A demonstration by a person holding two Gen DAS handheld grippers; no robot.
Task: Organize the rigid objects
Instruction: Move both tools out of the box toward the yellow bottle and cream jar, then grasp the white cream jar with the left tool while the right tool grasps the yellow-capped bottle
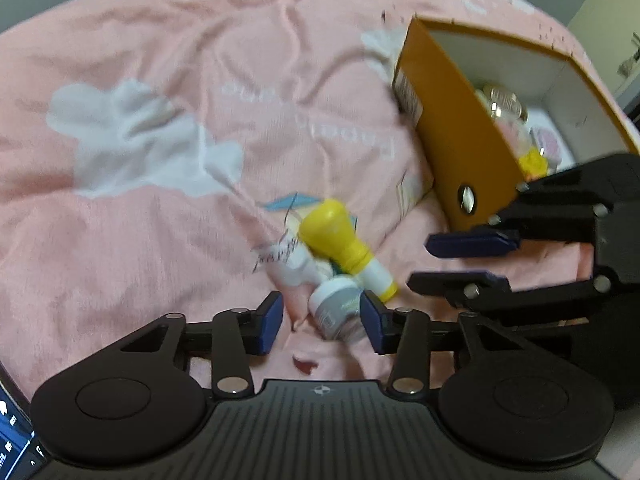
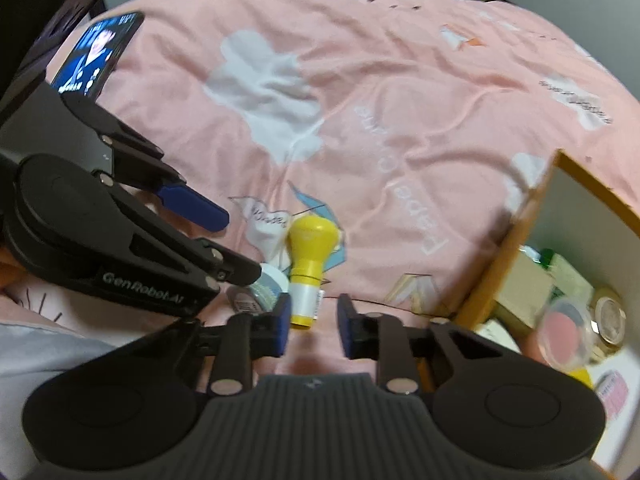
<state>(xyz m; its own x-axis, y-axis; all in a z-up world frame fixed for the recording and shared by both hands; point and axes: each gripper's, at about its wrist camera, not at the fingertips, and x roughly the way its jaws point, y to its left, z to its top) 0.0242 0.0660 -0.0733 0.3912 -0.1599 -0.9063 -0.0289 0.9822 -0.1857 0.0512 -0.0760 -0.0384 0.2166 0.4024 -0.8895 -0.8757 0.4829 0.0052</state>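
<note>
Closest in, at six o'clock of the left wrist view: left tool [image 1: 322, 320], spread around the small grey-white jar [image 1: 338, 312], three-o'clock pad against its side, nine-o'clock pad clear of it. Not a pinch yet. Could push the jar sideways towards nine o'clock if closed from one side only, or let it roll on the soft pink bed cover [image 1: 160, 220]. Just beyond, touching the jar at its twelve o'clock: yellow-capped bottle [image 1: 344, 240], lying on its side, cap pointing away. Likely to get nudged or dragged along when the jar lifts. From the right wrist view, at six o'clock: right tool [image 2: 314, 320], narrowly parted and pinching nothing, nine-o'clock pad just beside the bottle's base, three-o'clock pad apart from it. Would probably squirt the bottle forward if shut this far down on its rounded end. Also crowded: both tools working near one small pile, so risks black linkage striking black linkage. Farther off, at two o'clock in the left view: orange box [image 1: 452, 152], open, already holding several items. Might catch its near wall on the carry across. Farthest, at ten o'clock in the right view: phone [image 2: 96, 56], well apart.
</note>
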